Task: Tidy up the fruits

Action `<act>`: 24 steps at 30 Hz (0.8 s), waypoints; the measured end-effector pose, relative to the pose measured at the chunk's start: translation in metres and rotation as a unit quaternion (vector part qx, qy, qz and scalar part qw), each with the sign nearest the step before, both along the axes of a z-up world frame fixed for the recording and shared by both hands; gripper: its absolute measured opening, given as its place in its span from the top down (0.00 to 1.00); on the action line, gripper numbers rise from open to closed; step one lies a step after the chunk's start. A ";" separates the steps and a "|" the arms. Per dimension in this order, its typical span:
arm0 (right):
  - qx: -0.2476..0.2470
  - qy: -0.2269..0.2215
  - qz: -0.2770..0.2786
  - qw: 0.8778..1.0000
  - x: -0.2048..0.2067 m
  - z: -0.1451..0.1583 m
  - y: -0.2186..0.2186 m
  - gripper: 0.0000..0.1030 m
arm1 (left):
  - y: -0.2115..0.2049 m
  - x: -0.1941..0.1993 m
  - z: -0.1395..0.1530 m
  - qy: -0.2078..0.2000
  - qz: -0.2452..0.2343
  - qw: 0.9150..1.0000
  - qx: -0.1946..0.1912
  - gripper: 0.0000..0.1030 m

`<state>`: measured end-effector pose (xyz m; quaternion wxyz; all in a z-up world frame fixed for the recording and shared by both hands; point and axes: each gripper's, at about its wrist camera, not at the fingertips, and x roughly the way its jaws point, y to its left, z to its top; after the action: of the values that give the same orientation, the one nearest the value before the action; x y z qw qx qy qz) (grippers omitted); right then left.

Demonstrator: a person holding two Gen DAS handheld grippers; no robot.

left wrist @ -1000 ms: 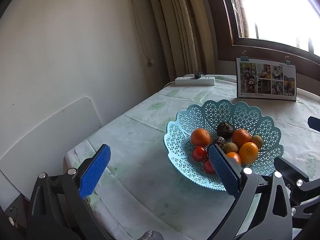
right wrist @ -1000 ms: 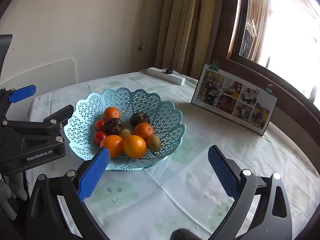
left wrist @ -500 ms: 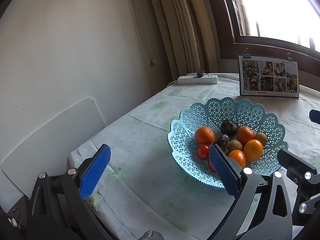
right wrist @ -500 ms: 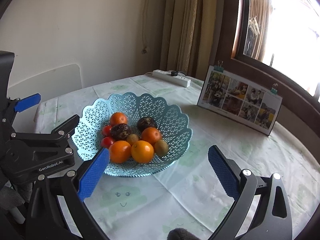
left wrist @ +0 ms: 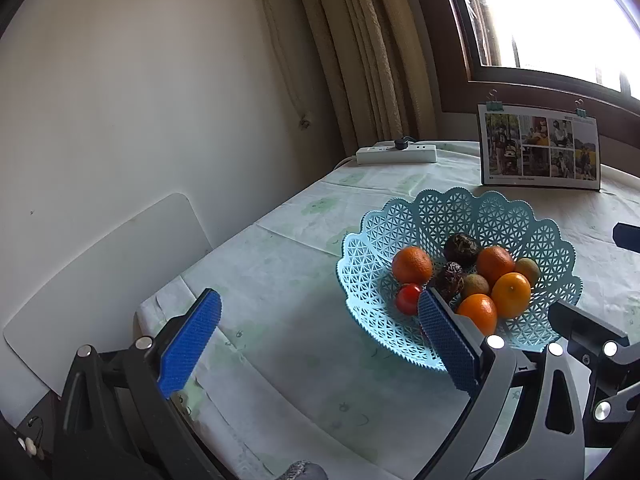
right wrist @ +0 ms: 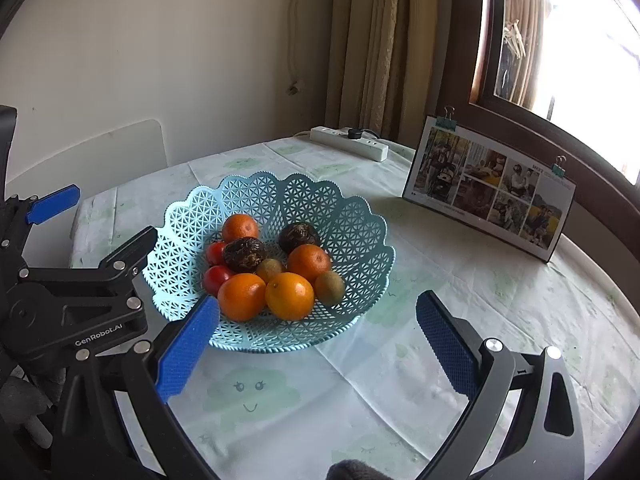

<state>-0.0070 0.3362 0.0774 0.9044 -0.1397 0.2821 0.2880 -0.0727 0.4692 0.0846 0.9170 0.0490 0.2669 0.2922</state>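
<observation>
A light blue lattice basket point(right wrist: 340, 216) point(left wrist: 500, 216) stands on the table and holds several oranges point(right wrist: 290, 296) point(left wrist: 412, 265), two red tomatoes point(right wrist: 216, 279) point(left wrist: 408, 298), two dark wrinkled fruits point(right wrist: 244, 254) point(left wrist: 461, 246) and small green-brown kiwis point(right wrist: 329, 288) point(left wrist: 475, 285). My left gripper point(left wrist: 320, 344) is open, low over the cloth to the left of the basket, nothing between its blue pads. My right gripper point(right wrist: 316, 344) is open in front of the basket, also with nothing in it. The left gripper's body point(right wrist: 76, 300) shows at the left of the right wrist view.
A photo card point(right wrist: 490, 188) point(left wrist: 540, 146) with binder clips stands at the back right. A white power strip point(right wrist: 348, 142) point(left wrist: 396, 153) lies by the curtain. A white chair back point(left wrist: 100, 276) is at the table's left edge. The tablecloth point(right wrist: 460, 272) covers the table.
Both grippers have drawn back and up a little; the basket sits higher and further right in both views. Both stay open. The fruit has not moved.
</observation>
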 end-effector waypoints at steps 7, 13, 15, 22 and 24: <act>-0.001 -0.014 0.002 1.000 0.000 0.004 0.001 0.05 | 0.002 0.000 -0.002 0.004 0.004 1.000 0.005 0.03; -0.010 -0.011 0.012 1.000 0.000 0.001 0.006 0.05 | 0.003 -0.001 -0.002 0.007 0.004 1.000 0.007 0.03; -0.013 -0.010 0.016 1.000 -0.001 -0.001 0.007 0.05 | 0.002 0.000 -0.002 0.007 0.002 1.000 0.007 0.03; -0.016 -0.002 0.022 1.000 -0.001 -0.004 0.009 0.05 | 0.002 0.000 -0.003 0.009 0.002 1.000 0.008 0.03; -0.015 -0.002 0.023 1.000 -0.001 -0.004 0.009 0.05 | 0.002 0.001 -0.004 0.009 0.002 1.000 0.008 0.03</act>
<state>-0.0079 0.3452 0.0735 0.8959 -0.1606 0.2809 0.3045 -0.0721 0.4711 0.0810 0.9136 0.0587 0.2729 0.2956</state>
